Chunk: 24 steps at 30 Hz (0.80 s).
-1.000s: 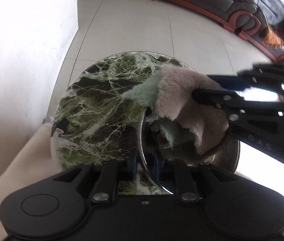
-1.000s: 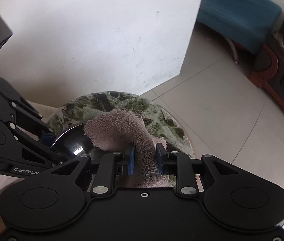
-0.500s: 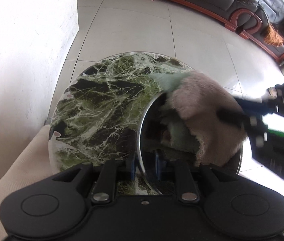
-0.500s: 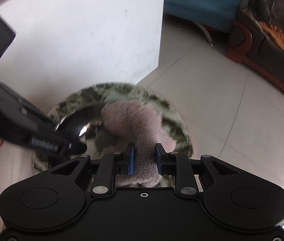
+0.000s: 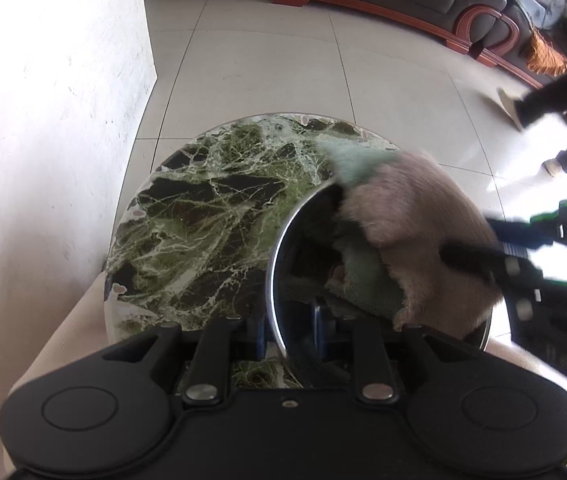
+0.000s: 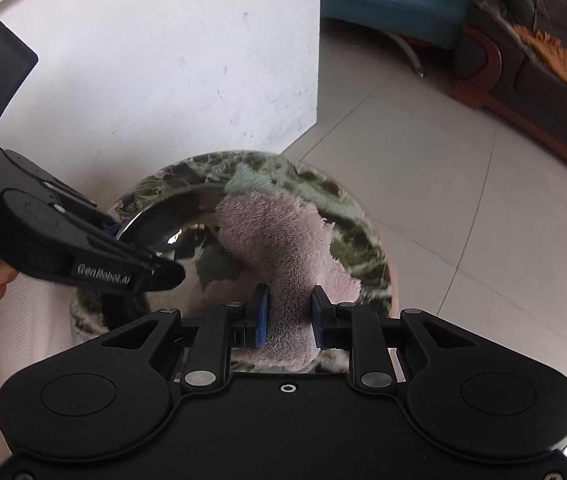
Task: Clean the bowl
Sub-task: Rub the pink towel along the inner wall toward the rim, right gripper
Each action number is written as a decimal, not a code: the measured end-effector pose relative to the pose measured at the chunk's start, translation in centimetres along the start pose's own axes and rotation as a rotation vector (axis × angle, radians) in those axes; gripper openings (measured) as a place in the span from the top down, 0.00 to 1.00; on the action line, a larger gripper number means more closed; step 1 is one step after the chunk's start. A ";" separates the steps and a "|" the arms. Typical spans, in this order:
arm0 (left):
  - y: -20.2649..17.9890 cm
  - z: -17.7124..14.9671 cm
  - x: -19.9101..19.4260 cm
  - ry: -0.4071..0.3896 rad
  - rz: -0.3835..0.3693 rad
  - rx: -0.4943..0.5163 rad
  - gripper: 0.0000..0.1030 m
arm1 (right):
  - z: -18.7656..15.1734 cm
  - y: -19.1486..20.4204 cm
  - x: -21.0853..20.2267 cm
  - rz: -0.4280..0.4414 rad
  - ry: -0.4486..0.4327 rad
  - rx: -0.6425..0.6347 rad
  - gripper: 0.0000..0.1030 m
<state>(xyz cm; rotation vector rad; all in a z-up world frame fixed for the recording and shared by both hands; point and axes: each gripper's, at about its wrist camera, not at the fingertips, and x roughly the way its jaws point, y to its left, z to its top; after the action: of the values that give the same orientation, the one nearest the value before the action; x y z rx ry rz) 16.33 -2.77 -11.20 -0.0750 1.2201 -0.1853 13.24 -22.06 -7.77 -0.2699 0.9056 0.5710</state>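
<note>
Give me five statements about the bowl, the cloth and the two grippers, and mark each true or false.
1. The shiny round metal bowl sits on a round green marble table top. True.
2. The right gripper is shut on a fluffy pink and pale green cloth. True.
3. The cloth lies flat on the floor tiles. False: it drapes over and into the bowl.
4. The left gripper holds the cloth. False: its blue pads straddle the bowl's rim, one inside and one outside.
5. The bowl is full of soapy water. False: no water or foam shows, only reflections.
</note>
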 end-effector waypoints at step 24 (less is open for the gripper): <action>-0.2 0.3 0.3 -0.005 0.021 0.023 0.78 | 1.6 -0.6 1.4 0.008 -0.007 0.031 0.80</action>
<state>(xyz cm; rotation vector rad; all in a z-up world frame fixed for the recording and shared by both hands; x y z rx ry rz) 16.65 -3.02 -11.31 -0.0428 1.2132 -0.1800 15.29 -21.30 -7.90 -0.2363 0.9087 0.5650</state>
